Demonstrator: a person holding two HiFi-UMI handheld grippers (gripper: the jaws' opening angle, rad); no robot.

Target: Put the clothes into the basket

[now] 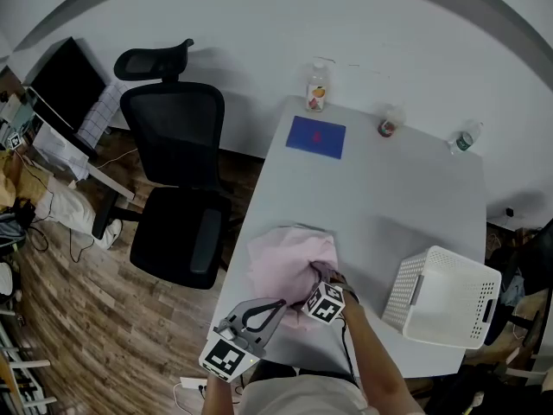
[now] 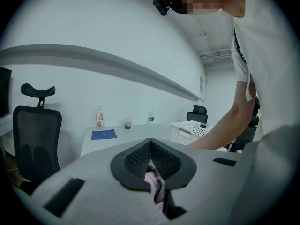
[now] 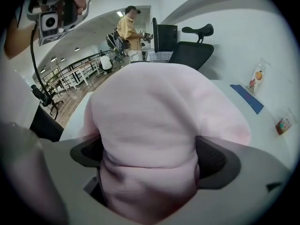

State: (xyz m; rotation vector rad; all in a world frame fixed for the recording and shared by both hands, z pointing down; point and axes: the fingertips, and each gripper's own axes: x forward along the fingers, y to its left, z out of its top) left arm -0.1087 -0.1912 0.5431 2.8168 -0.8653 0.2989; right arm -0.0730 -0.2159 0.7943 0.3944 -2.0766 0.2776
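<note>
Clamping a thick bundle of the pink garment (image 3: 159,107), the right gripper (image 3: 150,157) has its jaws held wide apart by the cloth, which fills the whole gap between the dark pads (image 3: 216,161). The left gripper (image 2: 150,144) has its tips pressed together. A sliver of pink shows in the slot behind them, but I cannot tell whether it is pinched there.

From the head view, both tools sit at the near left edge of the table (image 1: 380,188), with the left gripper (image 1: 278,305) just beside the right gripper (image 1: 316,277). The pink garment (image 1: 285,262) is heaped on the tabletop, outside the white basket (image 1: 445,296), which stands at the near right corner, apart from the cloth.

The surface is pale grey. Along its far edge lie a blue mat (image 1: 315,137), a bottle with an orange label (image 1: 317,89), a small cup (image 1: 389,126) and a water bottle (image 1: 465,138).

A black office chair (image 1: 177,188) stands on the wood floor (image 1: 78,318) to the left, before a white wall (image 1: 346,24), and a dark monitor (image 1: 65,80) sits farther left. The right gripper view shows a person in yellow (image 3: 127,29) in the distance.
</note>
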